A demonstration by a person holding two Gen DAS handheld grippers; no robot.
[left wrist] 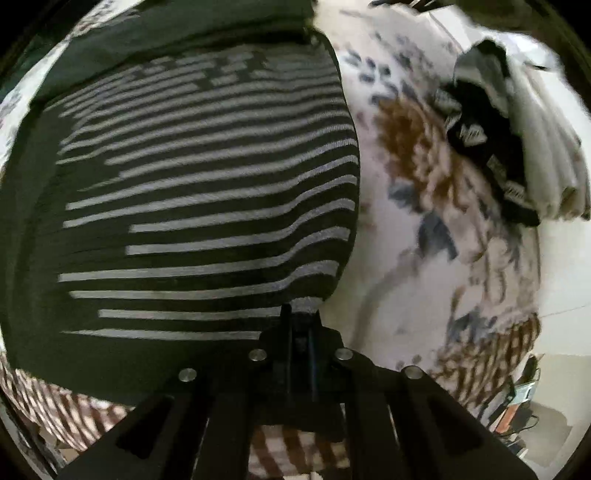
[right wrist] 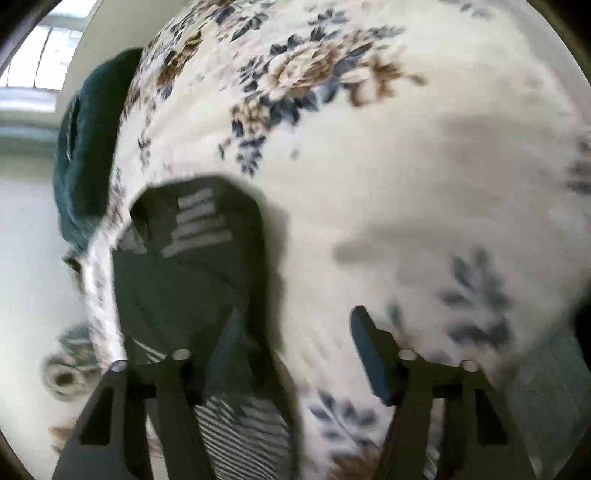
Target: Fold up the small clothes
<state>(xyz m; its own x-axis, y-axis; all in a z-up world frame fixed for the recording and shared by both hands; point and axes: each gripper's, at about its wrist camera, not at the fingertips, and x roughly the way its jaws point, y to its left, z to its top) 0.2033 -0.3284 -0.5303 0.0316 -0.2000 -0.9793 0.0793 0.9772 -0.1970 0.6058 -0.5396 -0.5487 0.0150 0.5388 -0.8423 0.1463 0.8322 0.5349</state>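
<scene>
A black garment with grey stripes (left wrist: 207, 206) lies spread on a floral bedsheet (left wrist: 424, 258), filling the area ahead and to the left of my left gripper (left wrist: 301, 314). The fingers of that gripper are pressed together on the garment's near right corner, where a grey-striped hem edge meets the tips. Beyond the garment, a dark green cloth (left wrist: 184, 26) sits at its far edge. Ahead and to the right of the same gripper, well apart from the garment, a crumpled black-and-white pile of clothes (left wrist: 498, 147) rests on the sheet.

From my right gripper (right wrist: 295, 332), the striped garment (right wrist: 192, 266) appears ahead and to the left, running under the left finger (right wrist: 229, 350); the view is blurred. The fingers stand wide apart, with bare floral sheet (right wrist: 369, 184) between them, and the right finger (right wrist: 369, 354) is over the sheet only.
</scene>
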